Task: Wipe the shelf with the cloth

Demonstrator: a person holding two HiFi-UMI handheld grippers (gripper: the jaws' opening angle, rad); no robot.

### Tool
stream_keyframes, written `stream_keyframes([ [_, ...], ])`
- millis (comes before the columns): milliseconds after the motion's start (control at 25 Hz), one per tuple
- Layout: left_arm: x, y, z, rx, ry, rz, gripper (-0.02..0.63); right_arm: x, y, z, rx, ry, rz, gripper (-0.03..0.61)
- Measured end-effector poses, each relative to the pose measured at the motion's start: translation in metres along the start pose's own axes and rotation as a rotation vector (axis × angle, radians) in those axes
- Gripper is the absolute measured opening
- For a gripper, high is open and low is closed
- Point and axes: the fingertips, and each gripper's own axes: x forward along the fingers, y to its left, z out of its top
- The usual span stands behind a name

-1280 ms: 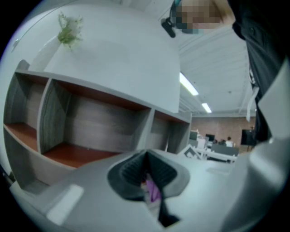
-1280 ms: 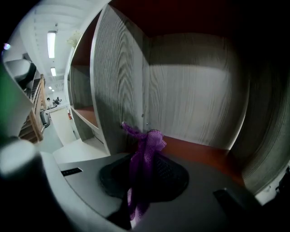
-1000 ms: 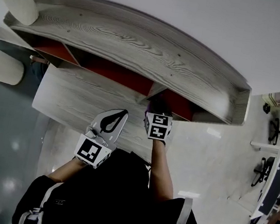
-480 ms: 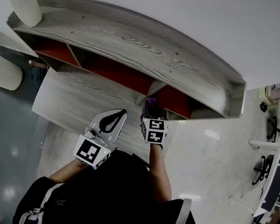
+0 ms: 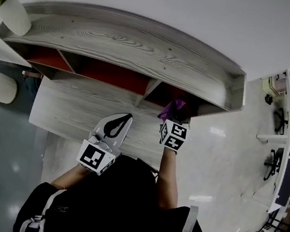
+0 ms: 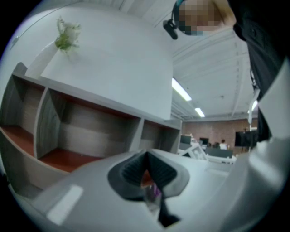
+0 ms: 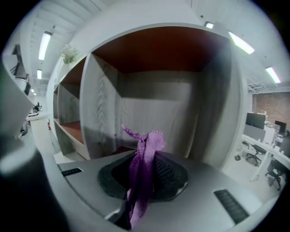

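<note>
Nearest, over the person's dark top (image 5: 115, 205), the left gripper (image 5: 124, 119) hovers above the pale grey wood-grain board (image 5: 71, 104) that juts out in front of the shelf; its jaws are pressed together with nothing clamped between them; through the slit below the pads only a speck of red and purple shows, too small to identify. Just beside it, a little further forward, the right gripper (image 7: 142, 168) has its jaws clamped on the purple woven cloth (image 7: 145, 147); the fabric sticks up in a twisted peak above the pads and hangs down below them. That cloth sits at the mouth of the rightmost compartment (image 7: 158, 106) of the long grey wood-grain shelf with red-brown inner faces (image 5: 134, 46); whether it touches the compartment floor cannot be told. Furthest, a white vase with green sprigs (image 5: 13, 9) stands on the shelf top's left end.
</note>
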Motion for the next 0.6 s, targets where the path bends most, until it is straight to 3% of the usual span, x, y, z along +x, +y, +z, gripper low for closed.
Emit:
stream_keyframes([
  [280, 0.007, -0.001, 0.0, 0.005, 0.006, -0.023, 0.005, 0.008, -0.067, -0.021, 0.067, 0.087, -0.221, 0.051],
  [600, 0.015, 0.007, -0.001, 0.001, 0.025, -0.036, 0.005, 0.027, -0.067, -0.044, 0.042, 0.175, -0.238, 0.051],
])
